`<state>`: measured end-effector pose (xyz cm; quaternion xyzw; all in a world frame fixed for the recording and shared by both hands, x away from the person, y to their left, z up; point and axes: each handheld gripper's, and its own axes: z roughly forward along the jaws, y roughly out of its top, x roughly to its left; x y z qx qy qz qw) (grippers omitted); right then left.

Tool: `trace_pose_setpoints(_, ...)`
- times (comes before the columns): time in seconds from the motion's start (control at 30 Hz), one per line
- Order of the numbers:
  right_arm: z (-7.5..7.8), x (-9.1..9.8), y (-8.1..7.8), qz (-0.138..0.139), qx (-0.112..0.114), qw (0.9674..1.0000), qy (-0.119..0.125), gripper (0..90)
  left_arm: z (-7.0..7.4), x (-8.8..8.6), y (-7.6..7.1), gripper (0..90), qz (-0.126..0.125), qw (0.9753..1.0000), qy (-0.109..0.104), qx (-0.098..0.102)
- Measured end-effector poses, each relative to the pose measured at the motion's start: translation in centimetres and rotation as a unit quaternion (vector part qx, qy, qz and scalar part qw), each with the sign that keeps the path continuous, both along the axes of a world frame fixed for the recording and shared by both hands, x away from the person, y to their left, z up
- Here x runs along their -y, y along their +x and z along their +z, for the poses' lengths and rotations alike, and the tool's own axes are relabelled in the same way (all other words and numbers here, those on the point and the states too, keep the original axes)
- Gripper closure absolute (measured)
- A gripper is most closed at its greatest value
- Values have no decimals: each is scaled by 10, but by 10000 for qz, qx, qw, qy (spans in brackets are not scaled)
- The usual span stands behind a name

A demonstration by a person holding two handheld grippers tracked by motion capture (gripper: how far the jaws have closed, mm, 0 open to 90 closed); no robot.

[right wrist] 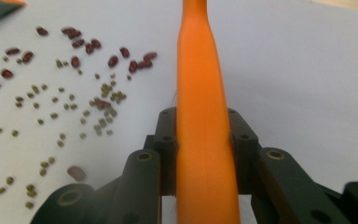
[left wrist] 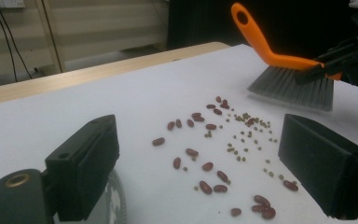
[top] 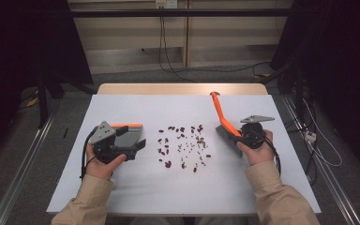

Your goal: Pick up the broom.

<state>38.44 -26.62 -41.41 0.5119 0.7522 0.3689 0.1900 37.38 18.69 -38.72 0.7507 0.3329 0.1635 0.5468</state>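
right gripper (top: 240,137) hides the middle of the orange brush (top: 221,117), clamped on its handle; bristles rest on the white table (top: 168,187) right of the scattered beans (top: 183,145), handle pointing away and up. left gripper (top: 138,145) stands wide open beside the grey dustpan (top: 129,133).

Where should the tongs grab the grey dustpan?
Probably at the orange handle edge of the dustpan, coming in from the person's side. It lies flat on the table, so that raised edge looks like the only part thin enough. The left tongs stand open right beside it.
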Motion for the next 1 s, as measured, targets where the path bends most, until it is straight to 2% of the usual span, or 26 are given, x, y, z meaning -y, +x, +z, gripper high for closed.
trace_pose_setpoints(0.03,1,0,1,-7,10,10000,68,712,0,-2,0,116,16,10000,-10,-11)
trace_pose_setpoints(0.13,2,-1,5,10,94,9999,44,712,-2,-7,1,105,-42,10000,-21,-54)
trace_pose_setpoints(0.33,2,-7,13,33,150,9997,168,712,-6,-15,2,71,-139,9998,-75,-155)
trace_pose_setpoints(0.47,2,-12,17,93,213,9995,223,712,-7,-22,1,57,-270,9995,-92,-136)
trace_pose_setpoints(0.77,8,-15,26,52,390,9991,174,712,-14,-31,-7,48,-434,9989,-132,-147)
trace_pose_setpoints(0.93,7,-16,32,17,398,9992,102,712,-15,-32,-11,48,-535,9983,-140,-164)
trace_pose_setpoints(1.0,7,-17,34,42,404,9990,162,712,-17,-31,-13,46,-557,9981,-177,-180)
